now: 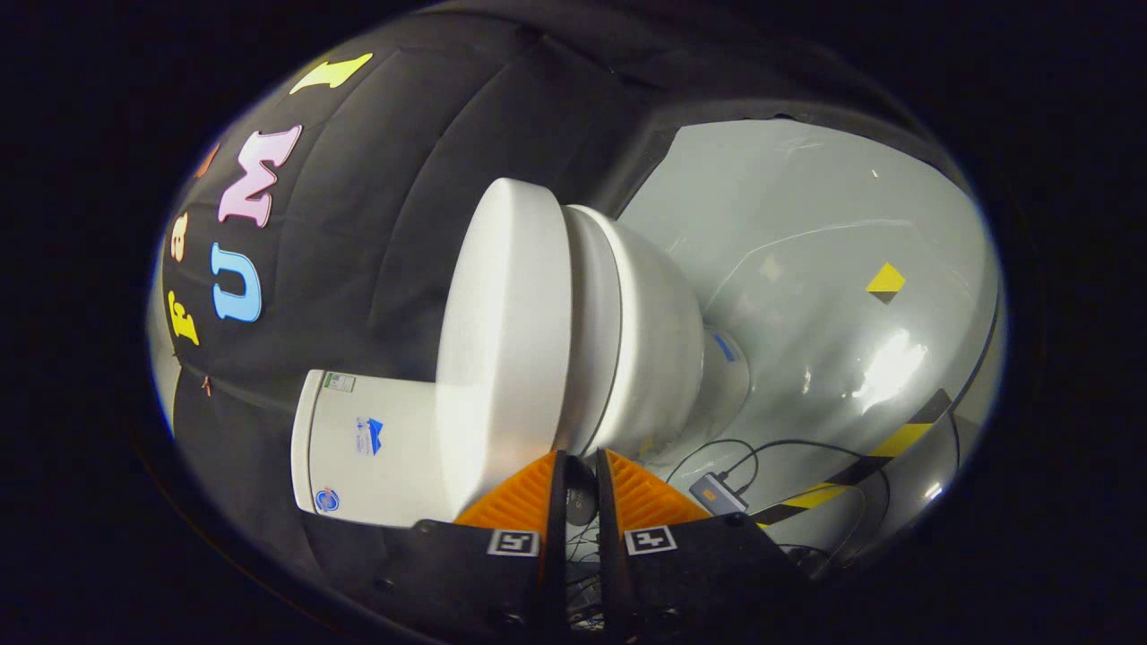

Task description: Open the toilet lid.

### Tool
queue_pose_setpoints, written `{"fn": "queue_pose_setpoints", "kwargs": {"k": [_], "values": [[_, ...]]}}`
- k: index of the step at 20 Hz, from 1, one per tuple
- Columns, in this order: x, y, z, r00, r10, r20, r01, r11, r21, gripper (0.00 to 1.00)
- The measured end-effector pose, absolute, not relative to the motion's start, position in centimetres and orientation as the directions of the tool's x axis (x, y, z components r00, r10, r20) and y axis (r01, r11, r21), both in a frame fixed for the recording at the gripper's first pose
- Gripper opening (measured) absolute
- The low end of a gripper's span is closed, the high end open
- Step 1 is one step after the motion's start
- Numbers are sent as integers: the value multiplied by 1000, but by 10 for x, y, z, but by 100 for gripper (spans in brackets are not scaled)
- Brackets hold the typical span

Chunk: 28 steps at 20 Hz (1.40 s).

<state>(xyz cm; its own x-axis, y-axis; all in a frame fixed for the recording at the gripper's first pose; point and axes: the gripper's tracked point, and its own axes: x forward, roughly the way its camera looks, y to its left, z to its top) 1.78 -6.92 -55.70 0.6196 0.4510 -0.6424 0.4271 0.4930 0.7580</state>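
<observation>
Two orange ribbed fingers (538, 493) of the tool (573, 475) stand close together with a narrow dark gap between them, and nothing is pinched there; their tips sit just short of the toilet's near edge. The view is rolled sideways. The toilet lid (506, 340) is straight ahead of the tool, a broad white slab lying shut against the seat (596, 331), its rim line running right up from the gap between the fingers. The bowl (659, 349) bulges beyond the seat on the right-finger side, and the white tank (376, 448) with its small stickers lies on the left-finger side, close to the left finger's tip. Beyond the bowl spreads the pale glossy floor (806, 269), marked with a yellow-and-black square (885, 282) and a striped tape strip (860, 466). Just past the right finger, black cables (762, 448) loop over the floor to a small grey box (717, 493).
</observation>
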Motion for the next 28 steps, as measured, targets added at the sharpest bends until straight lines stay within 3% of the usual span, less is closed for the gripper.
{"fn": "queue_pose_setpoints", "kwargs": {"k": [4, 9, 20, 28], "values": [[25, -54, -594, 606, 442, -661, 451, 494, 744, 5], [23, -54, -573, 581, 345, -737, 454, 614, 646, 6], [42, -4, -431, 678, 224, -700, 316, 771, 553, 6], [46, 39, -380, 713, 94, -695, 276, 873, 401, 6]]}}
